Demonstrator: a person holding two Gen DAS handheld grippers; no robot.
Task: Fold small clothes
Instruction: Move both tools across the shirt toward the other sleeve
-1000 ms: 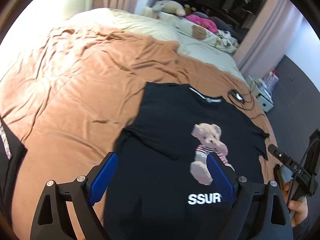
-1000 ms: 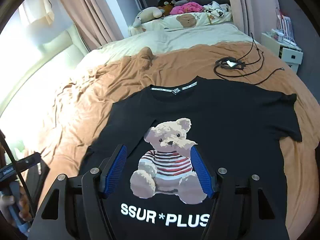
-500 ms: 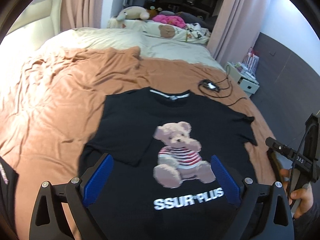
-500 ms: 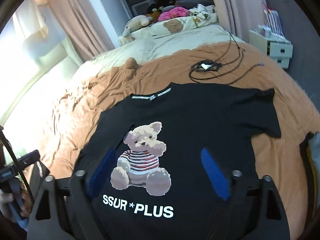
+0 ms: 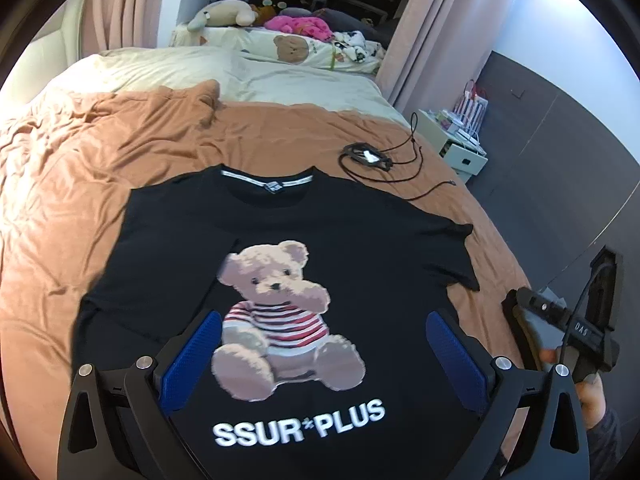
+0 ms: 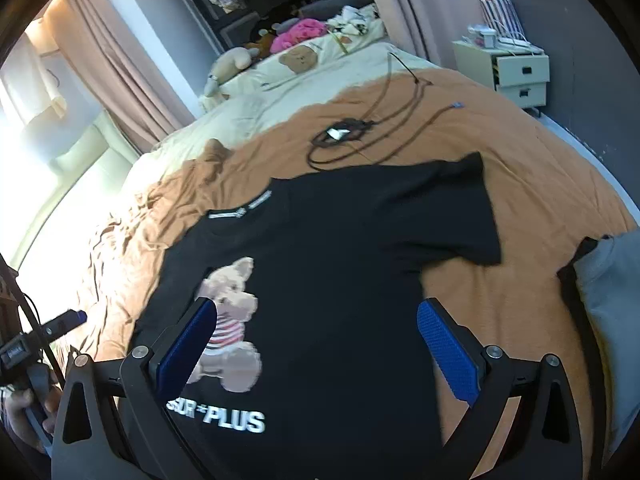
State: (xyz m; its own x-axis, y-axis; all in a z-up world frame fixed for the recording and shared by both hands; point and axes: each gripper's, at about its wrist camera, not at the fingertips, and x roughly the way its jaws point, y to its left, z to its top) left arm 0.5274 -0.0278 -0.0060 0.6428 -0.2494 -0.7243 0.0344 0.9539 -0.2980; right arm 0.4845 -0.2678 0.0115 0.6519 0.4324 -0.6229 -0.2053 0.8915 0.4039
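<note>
A black T-shirt [image 5: 340, 248] with a teddy bear print and white "SSUR*PLUS" lettering lies face up on the orange bedspread [image 5: 80, 184]; it also shows in the right wrist view [image 6: 340, 264]. Its left sleeve is folded in over the body; its right sleeve [image 6: 460, 216] lies spread out. My left gripper [image 5: 323, 334] is open and empty, held above the bear print. My right gripper [image 6: 316, 328] is open and empty, held above the shirt's right half. Neither touches the cloth.
A coiled black cable [image 5: 366, 158] lies on the bedspread beyond the collar. Cream bedding with plush toys [image 5: 224, 16] lies at the head of the bed. A white bedside cabinet [image 6: 516, 72] stands to the right. A grey and black garment [image 6: 608, 288] lies at the bed's right edge.
Both grippers have opened wider. The left gripper swung right, from the folded left sleeve to over the bear print. The right gripper swung right, towards the spread right sleeve.
</note>
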